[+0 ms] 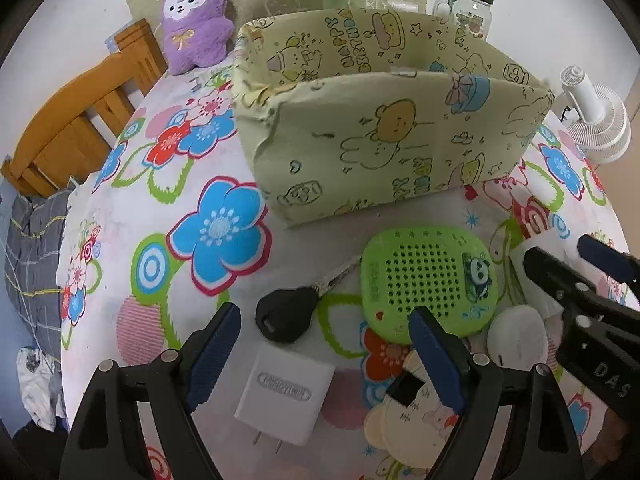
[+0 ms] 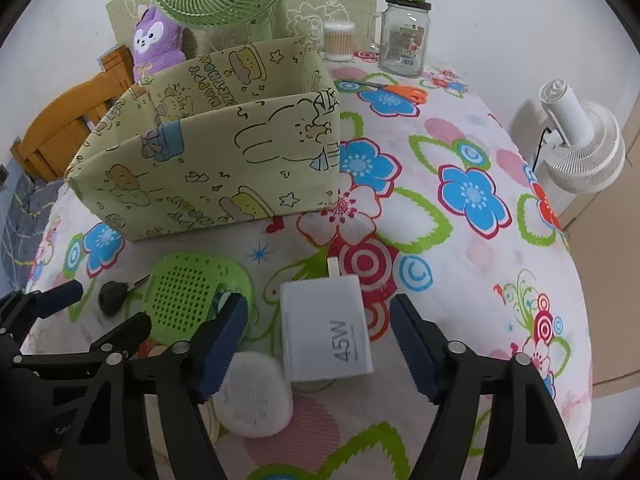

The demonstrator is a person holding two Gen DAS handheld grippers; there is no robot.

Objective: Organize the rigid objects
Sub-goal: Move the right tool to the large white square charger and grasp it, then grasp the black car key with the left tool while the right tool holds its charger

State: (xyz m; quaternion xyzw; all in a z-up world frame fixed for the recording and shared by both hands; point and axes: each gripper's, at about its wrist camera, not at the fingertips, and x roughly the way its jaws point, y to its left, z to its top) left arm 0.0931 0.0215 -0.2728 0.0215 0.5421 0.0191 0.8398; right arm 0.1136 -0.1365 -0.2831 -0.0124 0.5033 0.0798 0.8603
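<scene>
Right claw (image 2: 316, 344): spread, its pads on either side of the 45W charger (image 2: 326, 330), not touching it.
Charger's place: flat on the table (image 2: 460, 280), in front of the fabric box (image 2: 208, 168).
Long axis: along the claw's pointing line, prongs toward the box.
Left claw (image 1: 324, 350): spread, empty, over the black key (image 1: 286, 314) and a small white adapter (image 1: 284, 398).
Nearer hand: the right one, I judge.

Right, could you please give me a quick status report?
Left hand-held gripper open over white plug. Right hand-held gripper open, astride 45W charger. Fabric box empty, path clear.
</scene>
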